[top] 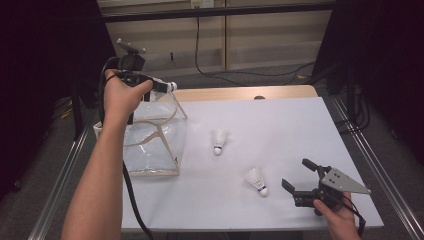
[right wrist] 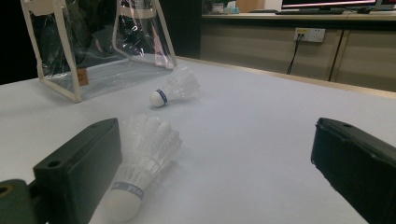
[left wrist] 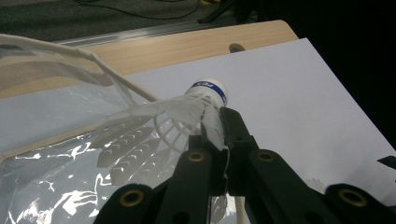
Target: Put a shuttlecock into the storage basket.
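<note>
My left gripper is raised above the clear plastic bag at the table's left and is shut on a white shuttlecock by its feather skirt, cork tip pointing right. A second shuttlecock lies mid-table, also seen beside the bag. A third shuttlecock lies near the front, just left of my right gripper, which rests low and open; it lies just beyond the left jaw.
The bag stands open with cream trim and handles. A bare wooden strip with a hole borders the white tabletop at the back. Cables run on the floor beyond.
</note>
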The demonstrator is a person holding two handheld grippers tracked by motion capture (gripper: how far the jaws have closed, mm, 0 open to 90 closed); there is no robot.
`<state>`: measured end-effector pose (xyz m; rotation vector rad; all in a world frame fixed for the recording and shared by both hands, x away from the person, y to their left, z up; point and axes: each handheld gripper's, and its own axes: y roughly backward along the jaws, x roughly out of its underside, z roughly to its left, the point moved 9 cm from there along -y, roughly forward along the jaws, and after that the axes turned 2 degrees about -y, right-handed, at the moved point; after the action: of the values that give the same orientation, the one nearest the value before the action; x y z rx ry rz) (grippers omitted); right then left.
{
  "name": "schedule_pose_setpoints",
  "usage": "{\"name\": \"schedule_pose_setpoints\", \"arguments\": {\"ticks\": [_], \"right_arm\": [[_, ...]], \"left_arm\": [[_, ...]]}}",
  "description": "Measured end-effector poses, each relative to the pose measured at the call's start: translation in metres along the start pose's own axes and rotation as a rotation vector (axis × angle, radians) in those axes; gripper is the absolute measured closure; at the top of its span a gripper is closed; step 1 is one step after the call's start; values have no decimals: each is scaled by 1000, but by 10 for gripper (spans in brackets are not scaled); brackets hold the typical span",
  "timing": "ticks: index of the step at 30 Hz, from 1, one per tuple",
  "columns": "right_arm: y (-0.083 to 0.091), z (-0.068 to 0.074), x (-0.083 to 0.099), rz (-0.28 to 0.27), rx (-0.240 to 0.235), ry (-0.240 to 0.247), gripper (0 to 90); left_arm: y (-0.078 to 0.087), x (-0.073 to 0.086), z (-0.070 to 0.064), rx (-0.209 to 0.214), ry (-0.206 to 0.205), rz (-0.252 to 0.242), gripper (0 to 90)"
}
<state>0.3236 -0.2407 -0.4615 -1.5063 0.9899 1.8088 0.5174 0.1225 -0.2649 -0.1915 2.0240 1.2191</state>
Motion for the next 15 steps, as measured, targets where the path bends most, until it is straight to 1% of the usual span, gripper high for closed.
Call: {"name": "schedule_pose_setpoints", "arguments": {"ticks": [3, 4, 8, 12, 13, 15], "right_arm": [[0, -1, 0, 0, 1, 1, 15], [0, -1, 0, 1, 2, 1, 15], [1, -1, 0, -2, 2, 1, 15], [1, -1, 0, -1, 1, 0, 15], [1, -1, 0, -1, 1, 0, 15], [1, -1, 0, -1, 2, 1, 15]], "left_arm": [[2, 0, 2, -4, 7, -9, 900], [2, 1, 3, -5, 4, -4, 900], [4, 0, 5, -18, 11, -10, 899], [5, 0, 6, -24, 17, -14, 899], [6, 0, 7, -29, 10, -8, 899], [6, 1, 8, -35, 12, -6, 900]]}}
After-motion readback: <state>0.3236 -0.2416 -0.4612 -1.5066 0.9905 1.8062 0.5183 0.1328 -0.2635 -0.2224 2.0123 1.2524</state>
